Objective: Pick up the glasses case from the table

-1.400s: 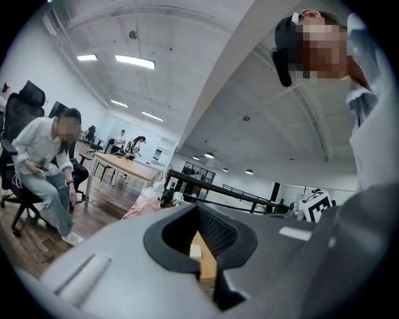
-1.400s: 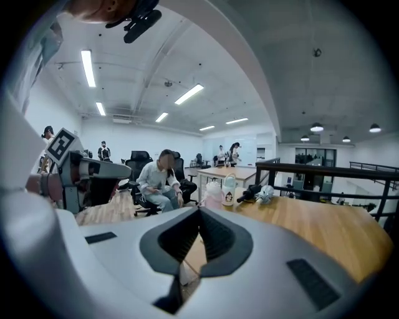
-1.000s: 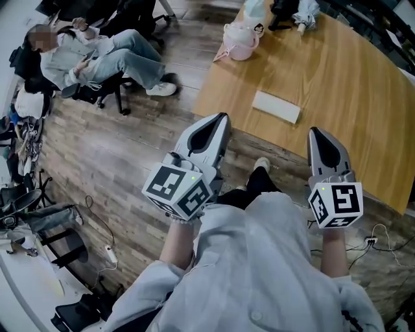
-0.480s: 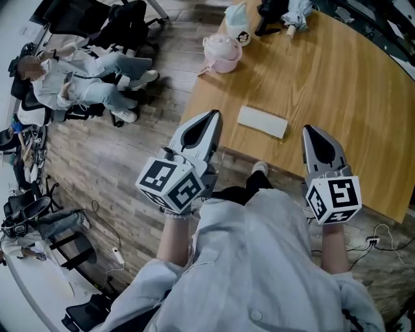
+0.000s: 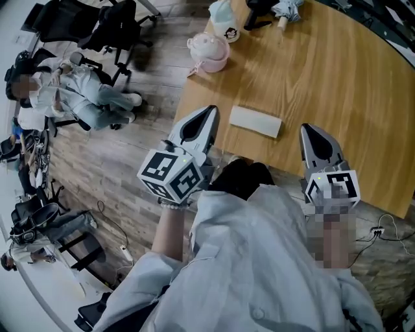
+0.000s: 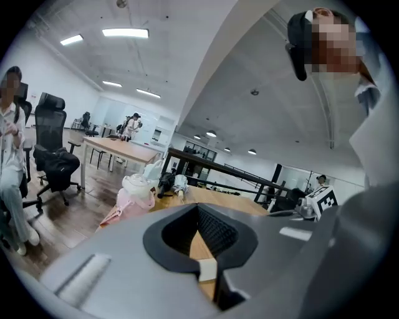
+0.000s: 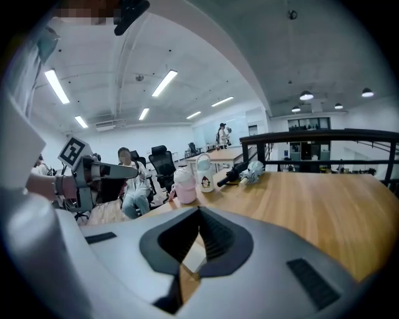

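The glasses case (image 5: pixel 255 121) is a flat white oblong lying near the front edge of the wooden table (image 5: pixel 337 84). My left gripper (image 5: pixel 210 111) is shut and empty, its tip at the table's edge just left of the case. My right gripper (image 5: pixel 309 129) is shut too, holding nothing, its tip over the tabletop to the right of the case. In the left gripper view the closed jaws (image 6: pixel 199 209) fill the lower frame, and a white patch shows below them. The right gripper view shows its closed jaws (image 7: pixel 199 212) above the wood.
At the table's far end stand a pink pouch (image 5: pixel 208 52), a white cup (image 5: pixel 225 15) and a folded umbrella (image 5: pixel 285 8). A person sits on an office chair (image 5: pixel 71 97) at the left. Cables and a power strip (image 5: pixel 123 249) lie on the wooden floor.
Both grippers have moved forward and a little down toward the table. The case now lies between their tips instead of well ahead of them.
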`<action>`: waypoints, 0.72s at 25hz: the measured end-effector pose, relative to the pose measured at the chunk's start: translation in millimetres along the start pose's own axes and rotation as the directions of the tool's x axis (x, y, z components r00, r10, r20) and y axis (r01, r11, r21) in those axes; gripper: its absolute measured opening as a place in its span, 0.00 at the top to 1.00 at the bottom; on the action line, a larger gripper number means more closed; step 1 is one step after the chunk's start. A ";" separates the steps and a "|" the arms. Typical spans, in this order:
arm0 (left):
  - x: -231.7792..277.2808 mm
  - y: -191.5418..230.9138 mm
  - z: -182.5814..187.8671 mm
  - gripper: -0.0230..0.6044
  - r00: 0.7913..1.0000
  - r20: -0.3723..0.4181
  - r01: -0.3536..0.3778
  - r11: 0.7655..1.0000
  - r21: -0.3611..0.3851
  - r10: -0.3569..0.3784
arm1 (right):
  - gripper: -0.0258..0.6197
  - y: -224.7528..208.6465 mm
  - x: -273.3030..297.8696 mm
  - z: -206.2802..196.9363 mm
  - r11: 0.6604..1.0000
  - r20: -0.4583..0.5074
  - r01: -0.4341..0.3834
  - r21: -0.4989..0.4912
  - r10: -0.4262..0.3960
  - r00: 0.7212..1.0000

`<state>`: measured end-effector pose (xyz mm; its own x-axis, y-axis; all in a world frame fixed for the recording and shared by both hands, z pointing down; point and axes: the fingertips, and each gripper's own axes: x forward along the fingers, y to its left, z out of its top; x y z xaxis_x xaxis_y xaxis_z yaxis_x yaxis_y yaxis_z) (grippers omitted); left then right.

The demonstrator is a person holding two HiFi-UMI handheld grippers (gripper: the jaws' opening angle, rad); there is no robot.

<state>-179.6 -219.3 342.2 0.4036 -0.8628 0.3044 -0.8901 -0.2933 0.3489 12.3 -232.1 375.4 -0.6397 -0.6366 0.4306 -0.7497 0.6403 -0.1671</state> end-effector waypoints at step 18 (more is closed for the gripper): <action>59.0 28.0 -69.4 0.82 0.929 -0.272 0.226 0.966 -0.122 -0.251 | 0.82 -10.0 43.6 -52.4 0.993 -0.142 0.062 0.096 -0.048 0.989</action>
<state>-166.0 -249.8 431.5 0.6563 -0.6158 0.4360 -0.7432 -0.4281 0.5142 0.8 -243.7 442.3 -0.5729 -0.5991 0.5593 -0.8004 0.5558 -0.2244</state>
